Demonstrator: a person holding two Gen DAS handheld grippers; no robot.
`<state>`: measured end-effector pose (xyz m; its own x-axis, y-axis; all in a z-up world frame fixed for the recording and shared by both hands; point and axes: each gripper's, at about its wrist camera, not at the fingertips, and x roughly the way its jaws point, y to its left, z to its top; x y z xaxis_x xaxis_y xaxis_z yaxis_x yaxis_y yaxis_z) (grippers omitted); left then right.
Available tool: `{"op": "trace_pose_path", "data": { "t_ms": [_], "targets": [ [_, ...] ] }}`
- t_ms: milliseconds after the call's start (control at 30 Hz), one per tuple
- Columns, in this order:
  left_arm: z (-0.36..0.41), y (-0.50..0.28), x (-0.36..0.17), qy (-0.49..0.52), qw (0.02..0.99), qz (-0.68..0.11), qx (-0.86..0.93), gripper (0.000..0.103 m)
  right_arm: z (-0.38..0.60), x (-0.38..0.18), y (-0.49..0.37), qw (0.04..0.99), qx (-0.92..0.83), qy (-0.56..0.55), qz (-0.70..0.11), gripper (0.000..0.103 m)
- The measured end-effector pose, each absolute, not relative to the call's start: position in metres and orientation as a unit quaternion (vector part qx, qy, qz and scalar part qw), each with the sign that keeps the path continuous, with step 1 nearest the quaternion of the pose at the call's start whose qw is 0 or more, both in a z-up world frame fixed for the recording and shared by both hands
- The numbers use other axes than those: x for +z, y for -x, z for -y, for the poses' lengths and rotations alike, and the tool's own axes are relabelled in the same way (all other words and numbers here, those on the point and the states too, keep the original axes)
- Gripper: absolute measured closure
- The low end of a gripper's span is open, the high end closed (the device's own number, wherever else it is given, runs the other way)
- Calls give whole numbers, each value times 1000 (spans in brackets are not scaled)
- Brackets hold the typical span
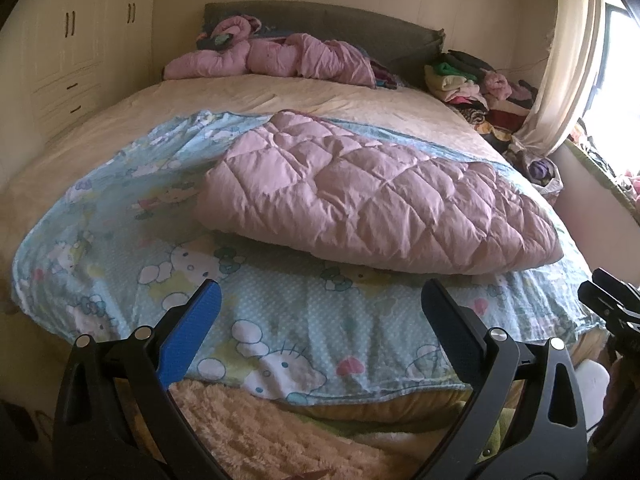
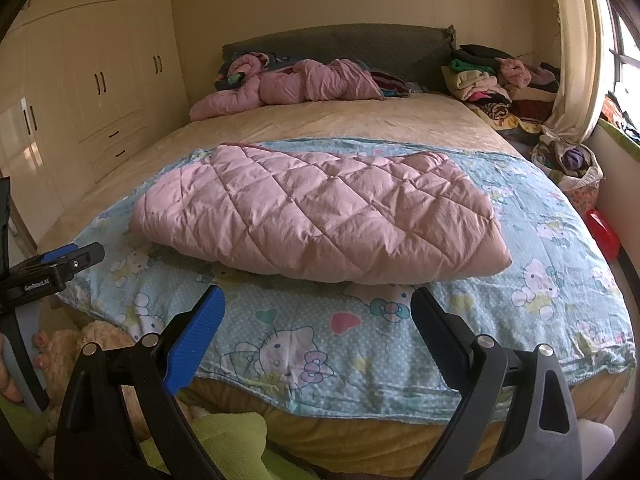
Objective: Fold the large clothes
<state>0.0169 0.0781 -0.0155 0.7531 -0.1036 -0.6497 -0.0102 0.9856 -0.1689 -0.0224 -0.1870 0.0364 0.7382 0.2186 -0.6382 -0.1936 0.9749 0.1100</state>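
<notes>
A pink quilted garment (image 1: 376, 196) (image 2: 320, 216) lies folded into a flat bundle on a blue cartoon-print sheet (image 1: 280, 328) (image 2: 400, 344) at the foot of the bed. My left gripper (image 1: 320, 296) hangs open over the sheet's front edge, short of the bundle, with nothing between its fingers. My right gripper (image 2: 318, 300) is open too, just in front of the bundle's near edge and holding nothing. Each gripper shows at the side of the other's view: the right one (image 1: 612, 300), the left one (image 2: 60, 264).
A crumpled pink quilt (image 1: 280, 56) (image 2: 296, 84) lies by the grey headboard (image 2: 340, 44). Piled clothes (image 1: 472, 80) (image 2: 500, 80) fill the bed's far right corner. Wardrobes (image 2: 92, 92) stand left, a curtain (image 1: 568, 60) right. Plush toys (image 2: 96, 340) and fluffy fabric (image 1: 260, 432) sit below the bed's foot.
</notes>
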Motion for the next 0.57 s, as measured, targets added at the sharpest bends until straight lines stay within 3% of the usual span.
{"op": "trace_pose_path", "data": {
  "t_ms": [300, 433, 567],
  "targets": [
    [-105, -22, -29, 100, 926, -363, 12, 9, 250, 9, 39, 939, -22, -32, -342, 10],
    [-170, -46, -40, 129, 916, -373, 79, 9, 343, -22, 55, 922, -177, -70, -336, 10],
    [-261, -74, -54, 138, 899, -374, 181, 9, 467, -74, 94, 846, -382, -94, -359, 10]
  ]
}}
